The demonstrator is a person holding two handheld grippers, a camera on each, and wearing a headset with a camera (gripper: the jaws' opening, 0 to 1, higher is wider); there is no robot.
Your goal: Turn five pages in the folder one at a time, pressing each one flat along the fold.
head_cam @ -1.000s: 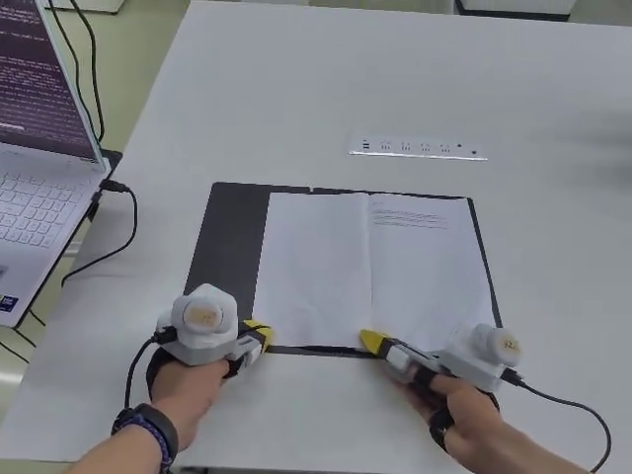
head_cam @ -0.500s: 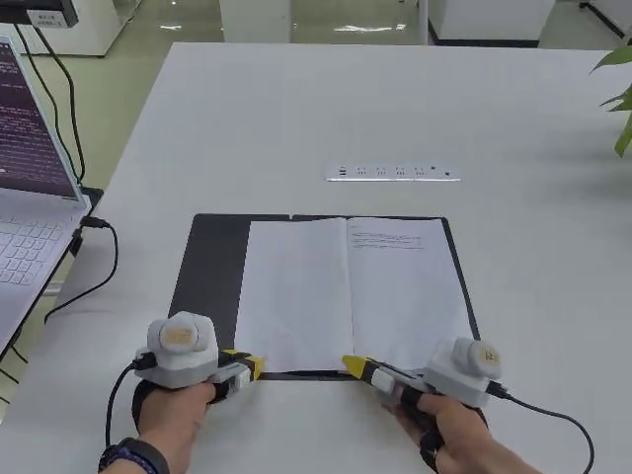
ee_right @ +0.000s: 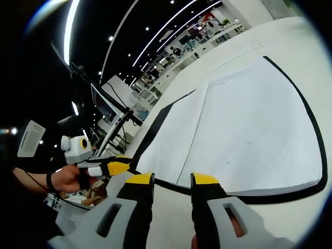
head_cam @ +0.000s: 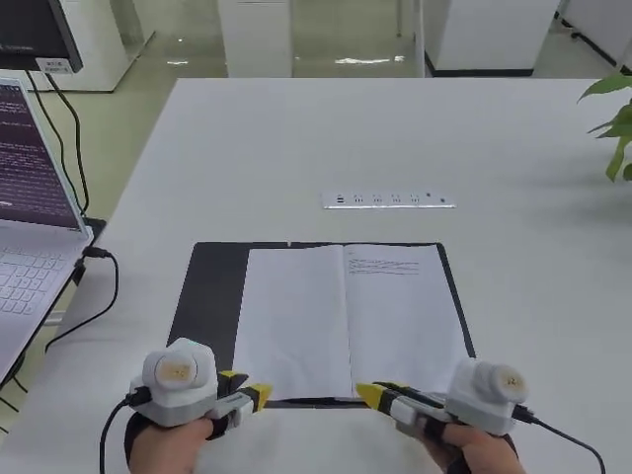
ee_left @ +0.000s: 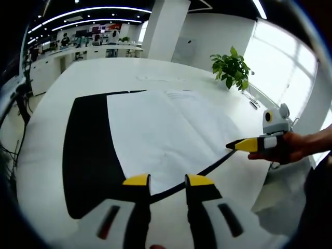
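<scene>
- folder lies open on the table; no page lifted
- left gripper and right gripper hover at its near edge; jaws narrowly parted, empty
- pages already turned: cannot tell

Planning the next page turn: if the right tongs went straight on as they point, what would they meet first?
Likely the near edge of the folder, then the white pages beside the fold; how close the right tongs are is unclear.
</scene>
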